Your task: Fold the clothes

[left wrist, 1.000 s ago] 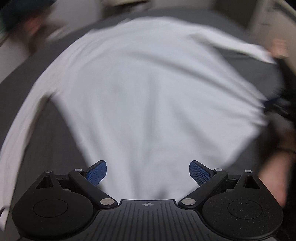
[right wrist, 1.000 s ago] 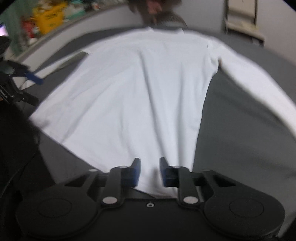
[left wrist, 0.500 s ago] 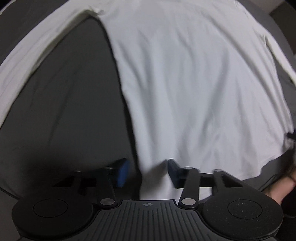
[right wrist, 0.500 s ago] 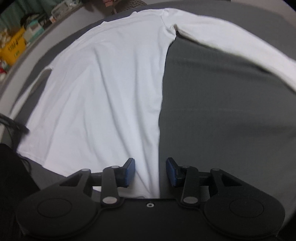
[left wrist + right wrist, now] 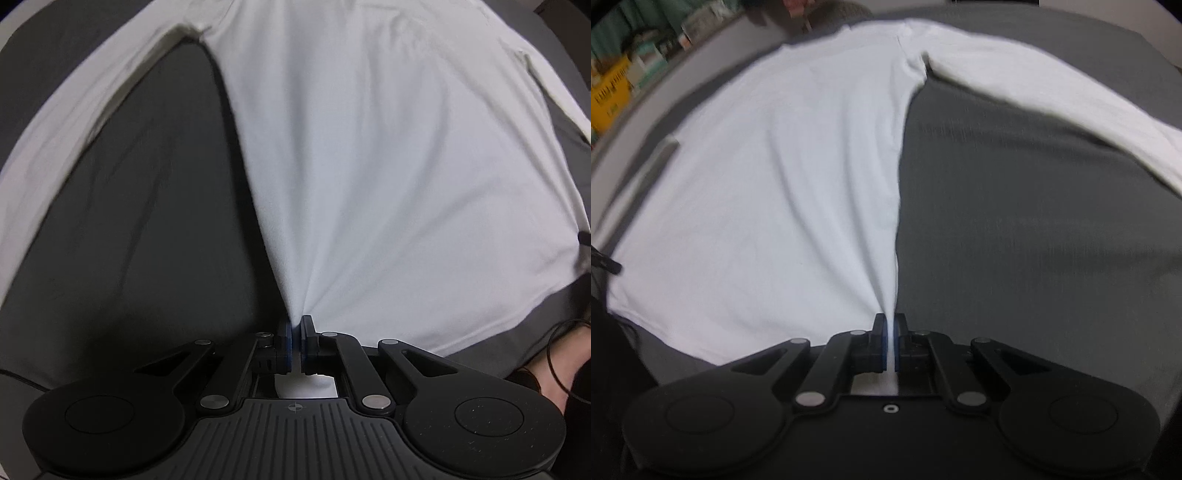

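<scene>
— At the near edge of the dark grey cloth-covered desk (image 5: 129, 221), what are the two tools doing?

— The left gripper (image 5: 294, 332) sits low and points straight ahead. Its blue-padded fingers (image 5: 287, 341) are pressed tight on the bottom left corner of the white long-sleeved shirt (image 5: 388, 166). The right gripper (image 5: 890, 332) does the same at the bottom right corner, with the cloth caught between its fingers (image 5: 882, 343).

— How does the shirt look?

— It lies spread out flat on the desk, with the hem near the grippers and the shoulders far away. Thin folds run out like rays from each pinched corner. One sleeve (image 5: 74, 122) stretches out to the left, and the other sleeve (image 5: 1052, 99) stretches out to the right.

— Does one camera see more?

— Yes. The right one shows a blurry yellow box (image 5: 609, 96) and other things on a shelf far off on the left. The left one shows a thin black cable (image 5: 554, 354) and a bit of the person at the lower right.
</scene>
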`<state>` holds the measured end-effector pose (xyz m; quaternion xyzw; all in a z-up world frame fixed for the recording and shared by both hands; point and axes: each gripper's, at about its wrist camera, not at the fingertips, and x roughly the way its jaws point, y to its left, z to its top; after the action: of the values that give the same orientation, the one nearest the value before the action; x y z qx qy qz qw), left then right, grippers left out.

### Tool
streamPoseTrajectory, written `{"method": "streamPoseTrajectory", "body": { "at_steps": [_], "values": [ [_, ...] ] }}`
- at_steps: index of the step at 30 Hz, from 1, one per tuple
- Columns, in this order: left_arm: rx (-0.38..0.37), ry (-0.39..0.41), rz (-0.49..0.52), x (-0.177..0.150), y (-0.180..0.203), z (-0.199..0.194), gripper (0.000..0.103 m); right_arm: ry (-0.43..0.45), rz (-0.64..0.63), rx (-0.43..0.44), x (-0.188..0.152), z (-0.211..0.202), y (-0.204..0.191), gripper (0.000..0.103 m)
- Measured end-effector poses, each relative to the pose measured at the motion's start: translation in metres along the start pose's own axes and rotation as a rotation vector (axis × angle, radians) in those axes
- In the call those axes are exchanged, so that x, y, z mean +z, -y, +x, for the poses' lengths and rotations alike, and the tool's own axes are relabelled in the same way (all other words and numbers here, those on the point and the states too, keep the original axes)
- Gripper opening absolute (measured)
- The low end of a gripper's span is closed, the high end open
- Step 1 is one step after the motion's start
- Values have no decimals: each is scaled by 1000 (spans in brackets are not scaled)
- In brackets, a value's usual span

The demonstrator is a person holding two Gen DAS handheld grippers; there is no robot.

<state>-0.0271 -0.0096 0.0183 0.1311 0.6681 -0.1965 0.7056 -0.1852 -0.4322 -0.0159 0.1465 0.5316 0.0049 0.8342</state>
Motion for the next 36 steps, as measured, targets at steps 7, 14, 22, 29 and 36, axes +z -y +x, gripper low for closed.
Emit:
{"method": "streamPoseTrajectory", "body": {
  "at_steps": [7,14,22,29,36],
  "values": [
    [29,12,22,-8,6,12,13,-12,-23,8,-2,-10,1,34],
    [-10,-7,3,-29,2,4,64,-97,-32,50,-3,-10,5,16],
    [135,4,97,-50,10,10,64,-162,-96,20,-6,-9,6,5],
    [58,268,-152,-87,-40,-24,64,-64,-87,46,-1,-28,-11,19],
    [42,605,-601,-156,-122,-51,69,-83,-85,95,-10,-4,-23,26]
  ]
}}
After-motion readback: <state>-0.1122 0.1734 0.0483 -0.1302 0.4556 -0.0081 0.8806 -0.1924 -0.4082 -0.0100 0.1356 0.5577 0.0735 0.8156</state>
